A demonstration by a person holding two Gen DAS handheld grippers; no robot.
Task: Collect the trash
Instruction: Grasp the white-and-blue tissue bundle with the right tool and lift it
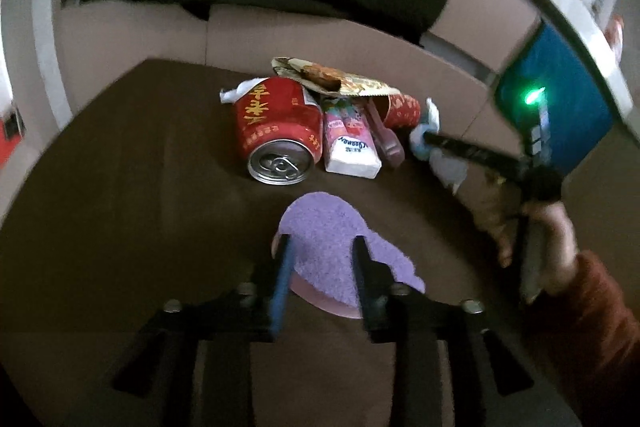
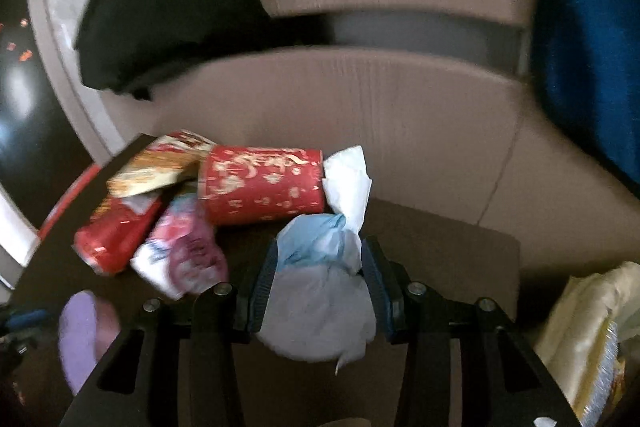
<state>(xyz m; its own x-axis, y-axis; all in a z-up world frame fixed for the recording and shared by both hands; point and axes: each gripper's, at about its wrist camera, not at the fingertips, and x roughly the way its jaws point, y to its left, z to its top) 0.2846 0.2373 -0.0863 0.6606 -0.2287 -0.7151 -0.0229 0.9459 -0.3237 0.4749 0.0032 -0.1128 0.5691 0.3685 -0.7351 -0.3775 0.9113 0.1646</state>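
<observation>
At nine o'clock of the pile, our left claw [image 1: 320, 259] stands half open astride the purple slipper [image 1: 324, 239], pads not pressing as far as we can tell. The can [image 1: 278, 131], tissue pack [image 1: 348, 143] and red cup [image 2: 262, 185] lie on the counter [image 1: 120, 167]. Our right claw [image 2: 318, 279] grips a wad of tissue [image 2: 320, 299] at three o'clock; we hold it firmly and carry it clear of the cup.

Dim room, dark brown table [image 1: 120, 187], cardboard panels [image 2: 360, 99] behind, blue cushion [image 2: 592, 47]

The red can [image 1: 280, 131] bears yellow Chinese characters, too blurred to read.
</observation>
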